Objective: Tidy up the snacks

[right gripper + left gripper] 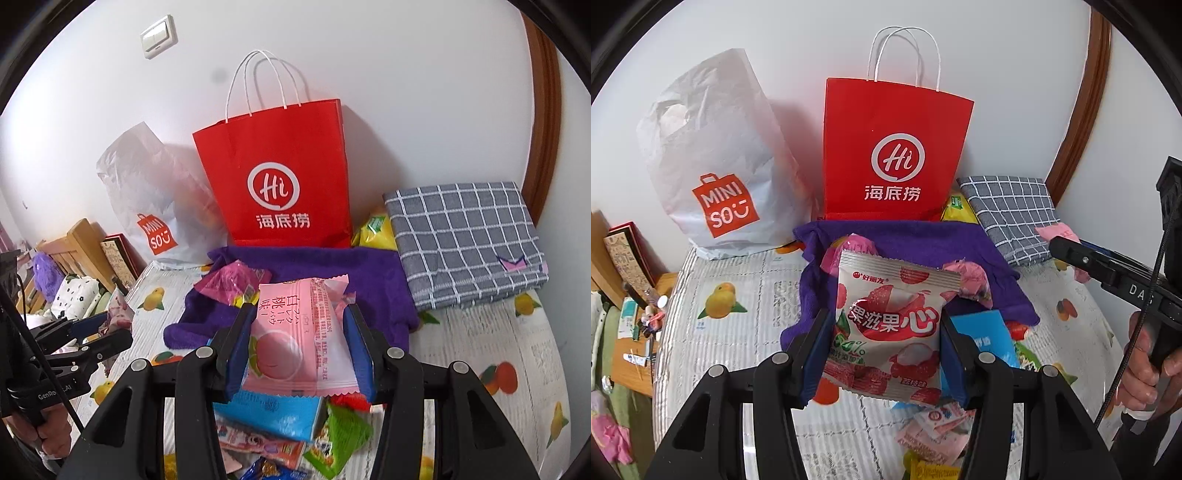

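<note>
Bags: two stand against the wall, a white plastic bag on the left and a red paper bag to its right.
Cloths: two, a purple towel in front of the red bag and a folded grey checked cloth to the right of it.
Left gripper: jaws clamped on a lychee snack packet, which stands upright between the pads, above the bed.
Right gripper: jaws clamped on a pink peach snack packet, held flat between the pads with its ends sticking out front and back.
Loose snacks: a pile under both grippers, with a blue packet and a green packet on top; the full count cannot be told.
Only left view: a cluttered wooden side table at the left edge, and a hand on the right gripper's handle.
Only right view: a light switch on the wall and a purple plush toy far left.
</note>
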{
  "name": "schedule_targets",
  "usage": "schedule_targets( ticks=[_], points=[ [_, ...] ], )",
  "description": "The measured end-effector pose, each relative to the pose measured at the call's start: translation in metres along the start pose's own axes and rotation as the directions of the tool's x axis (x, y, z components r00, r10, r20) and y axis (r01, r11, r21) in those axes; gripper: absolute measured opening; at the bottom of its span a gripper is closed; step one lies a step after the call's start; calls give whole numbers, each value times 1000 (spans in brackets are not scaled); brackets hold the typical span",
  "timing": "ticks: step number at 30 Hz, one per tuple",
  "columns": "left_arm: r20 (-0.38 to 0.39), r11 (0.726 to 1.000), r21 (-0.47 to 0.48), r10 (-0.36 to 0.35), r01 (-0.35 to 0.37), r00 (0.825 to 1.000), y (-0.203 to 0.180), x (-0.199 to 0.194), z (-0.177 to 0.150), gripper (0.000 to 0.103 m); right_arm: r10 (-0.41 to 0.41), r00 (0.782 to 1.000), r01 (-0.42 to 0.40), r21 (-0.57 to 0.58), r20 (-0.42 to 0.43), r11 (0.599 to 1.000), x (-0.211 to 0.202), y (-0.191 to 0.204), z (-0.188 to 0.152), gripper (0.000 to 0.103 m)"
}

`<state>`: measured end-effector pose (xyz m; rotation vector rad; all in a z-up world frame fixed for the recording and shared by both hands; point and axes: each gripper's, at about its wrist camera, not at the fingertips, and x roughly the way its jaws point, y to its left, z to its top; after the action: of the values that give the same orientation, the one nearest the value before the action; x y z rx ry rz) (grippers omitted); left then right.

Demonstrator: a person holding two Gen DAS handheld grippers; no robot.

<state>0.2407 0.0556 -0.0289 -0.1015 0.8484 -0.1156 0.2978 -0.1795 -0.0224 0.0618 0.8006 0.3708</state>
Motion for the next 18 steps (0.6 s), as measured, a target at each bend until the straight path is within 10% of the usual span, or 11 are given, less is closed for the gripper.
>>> schedule_targets(
  ticks=[18],
  points=[
    [-74,996,-89,-3,-4,997,26,65,27,52,5,1000,-6,-49,-7,999,63,-21,49,48]
  ],
)
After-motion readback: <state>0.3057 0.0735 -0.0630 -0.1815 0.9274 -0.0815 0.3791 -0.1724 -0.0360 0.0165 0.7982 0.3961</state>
